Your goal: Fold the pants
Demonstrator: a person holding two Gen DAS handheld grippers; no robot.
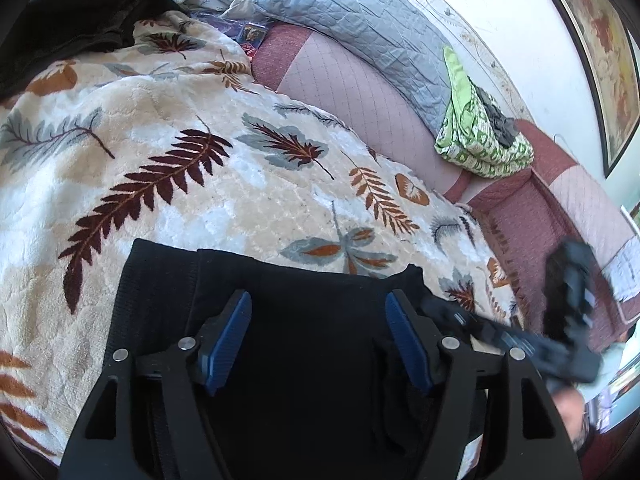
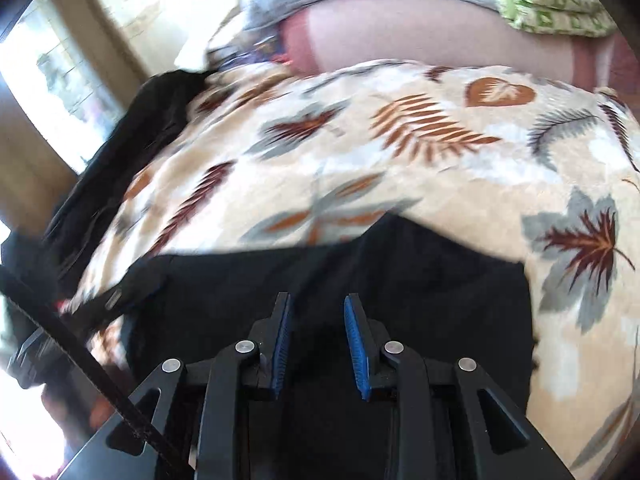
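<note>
Both tongs, left tongs (image 1: 318, 308) spread wide and right tongs (image 2: 316, 312) parted narrowly, grip nothing as we hover over the black knit pants (image 1: 304, 292) lying flat on the leaf-print fleece blanket (image 1: 180, 168) covering the bed, apparently positioned for the next fold.

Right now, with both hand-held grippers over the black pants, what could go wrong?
1. Both the left hand-held gripper and the right hand-held gripper are open above the black pants; closing may pinch the plush leaf blanket underneath too.
2. The right view is motion-blurred, so a fast grab may miss the fabric edge.
3. The two grippers sit close together and might collide.
</note>
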